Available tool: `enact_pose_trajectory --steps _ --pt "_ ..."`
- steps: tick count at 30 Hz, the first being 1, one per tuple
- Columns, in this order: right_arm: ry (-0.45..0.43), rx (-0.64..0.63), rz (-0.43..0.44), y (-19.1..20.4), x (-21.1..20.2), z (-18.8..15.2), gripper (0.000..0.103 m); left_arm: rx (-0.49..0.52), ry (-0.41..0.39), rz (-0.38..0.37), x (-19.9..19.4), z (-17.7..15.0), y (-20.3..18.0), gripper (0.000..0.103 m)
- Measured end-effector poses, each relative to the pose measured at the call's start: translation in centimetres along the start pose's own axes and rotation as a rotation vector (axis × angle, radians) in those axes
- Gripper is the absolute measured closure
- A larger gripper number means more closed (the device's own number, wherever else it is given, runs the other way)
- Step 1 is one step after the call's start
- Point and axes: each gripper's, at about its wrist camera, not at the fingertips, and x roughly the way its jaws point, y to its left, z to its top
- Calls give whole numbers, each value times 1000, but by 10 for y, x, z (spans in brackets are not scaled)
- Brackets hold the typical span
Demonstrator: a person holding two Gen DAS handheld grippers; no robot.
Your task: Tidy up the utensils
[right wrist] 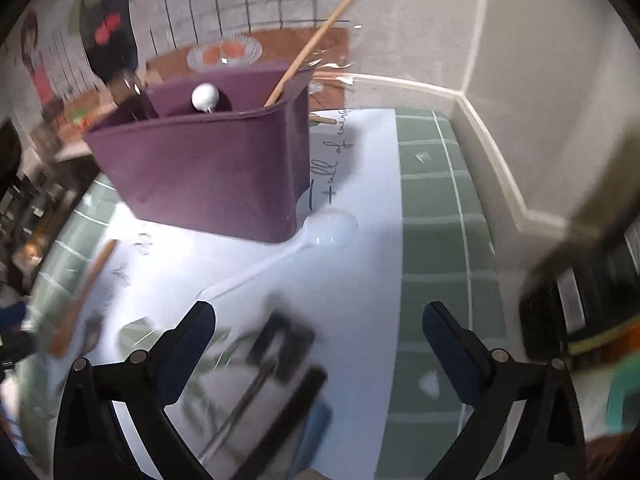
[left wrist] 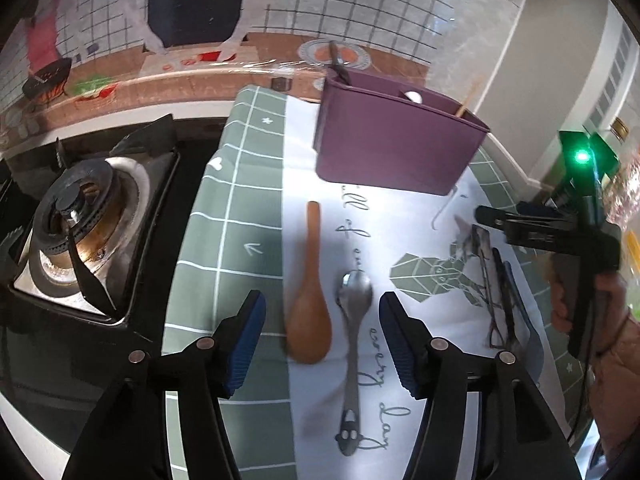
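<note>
While both grippers hang empty | left gripper (left wrist: 322, 338) half-wide over wooden spoon (left wrist: 309, 300) and metal spoon (left wrist: 352, 320) | right gripper (right wrist: 318, 334) wide | purple holder (left wrist: 394, 136) at 12 o'clock | risk: pinching both spoons together.

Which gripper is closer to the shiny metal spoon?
Left. The left gripper hangs open right over the metal spoon, whose bowl lies between its fingers. The right gripper is off to the side, open above the dark utensils.
</note>
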Motion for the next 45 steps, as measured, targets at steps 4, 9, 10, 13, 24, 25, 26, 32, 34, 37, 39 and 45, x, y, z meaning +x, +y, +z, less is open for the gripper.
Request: enact_pose_trajectory --steps 4,9,10,13,24,25,26,32,34,37,39,45 --pt "1 -54 -12 23 25 16 0 -22 8 -5 4 1 7 43" --pt "55 -91 -96 34 53 24 1 -9 28 -14 6 0 7 43" --pt "59 -89 -110 33 53 23 1 -2 33 -13 7 0 7 43" --pt "91 -65 -128 25 47 15 1 4 43 -26 11 0 5 43" --pt "130 -6 -31 -12 5 -39 29 -39 68 -61 25 23 -1 43" --pt "116 6 -30 -16 5 -32 31 -35 60 -54 24 24 -1 43" --pt "104 27 -13 -20 8 -23 31 -34 57 -47 24 26 -1 43" --pt "85 68 51 -6 46 32 31 -40 67 -34 22 26 8 43" --pt "104 -17 16 2 60 41 30 -37 63 -27 18 25 12 43" --pt "114 -82 46 1 67 46 29 -49 52 -16 13 23 20 43" --pt "125 -79 62 -2 65 46 40 -64 48 -16 11 23 25 43" --pt "174 -42 131 -14 45 30 93 -79 54 -21 16 25 25 43"
